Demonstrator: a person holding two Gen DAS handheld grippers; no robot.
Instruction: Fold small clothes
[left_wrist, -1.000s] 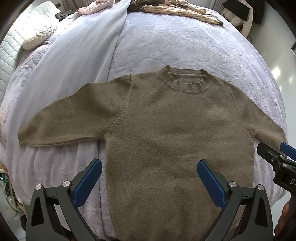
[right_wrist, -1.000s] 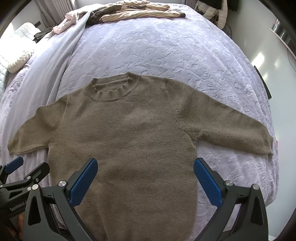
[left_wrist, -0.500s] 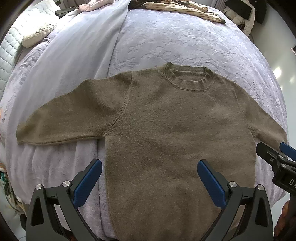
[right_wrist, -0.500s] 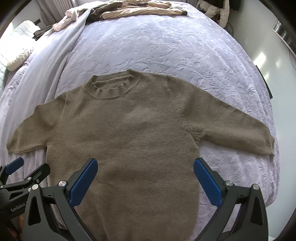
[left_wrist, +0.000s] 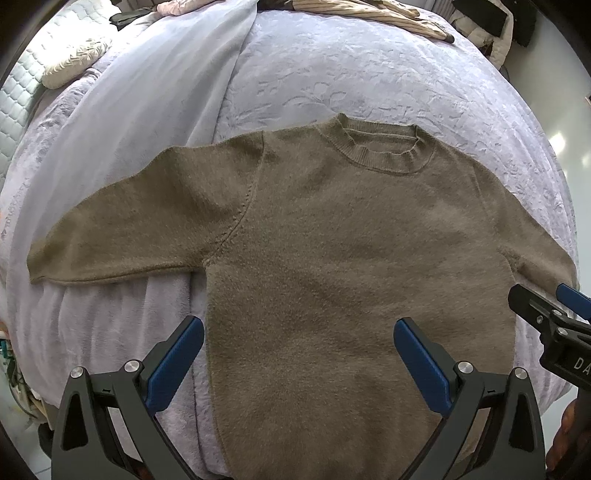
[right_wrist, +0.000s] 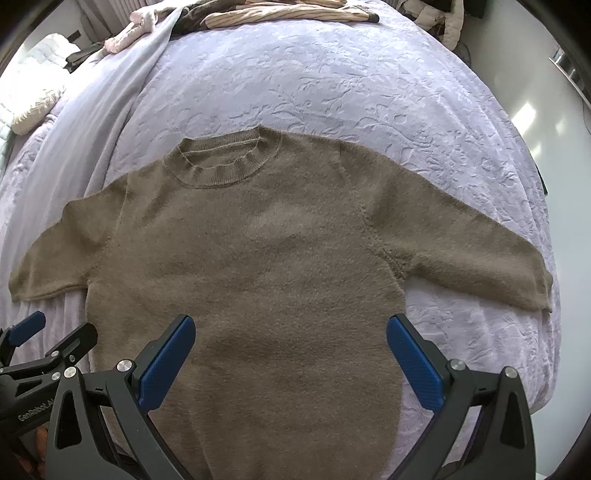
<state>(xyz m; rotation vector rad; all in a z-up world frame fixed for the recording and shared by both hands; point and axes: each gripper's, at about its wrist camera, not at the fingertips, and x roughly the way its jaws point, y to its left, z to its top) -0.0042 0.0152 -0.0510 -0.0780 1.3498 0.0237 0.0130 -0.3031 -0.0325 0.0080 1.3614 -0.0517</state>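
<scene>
Olive sweater (left_wrist: 332, 258) spread flat on the bed (left_wrist: 332, 74), front up, ready for folding.

Both sleeves lie stretched out to the sides and the collar points away, probably so each side can be folded inward cleanly. The left tool (left_wrist: 299, 354) and right tool (right_wrist: 291, 350) hover above the lower body of the sweater, both spread wide, holding nothing, touching nothing.

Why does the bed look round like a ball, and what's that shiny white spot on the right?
In both wrist views the fisheye lens bends the flat bed into a dome and darkens the corners. In the right wrist view the bright patch looks like daylight glare on a pale surface beside the bed; the left wrist view shows one too. The sweater is sharp and evenly lit in both.
</scene>
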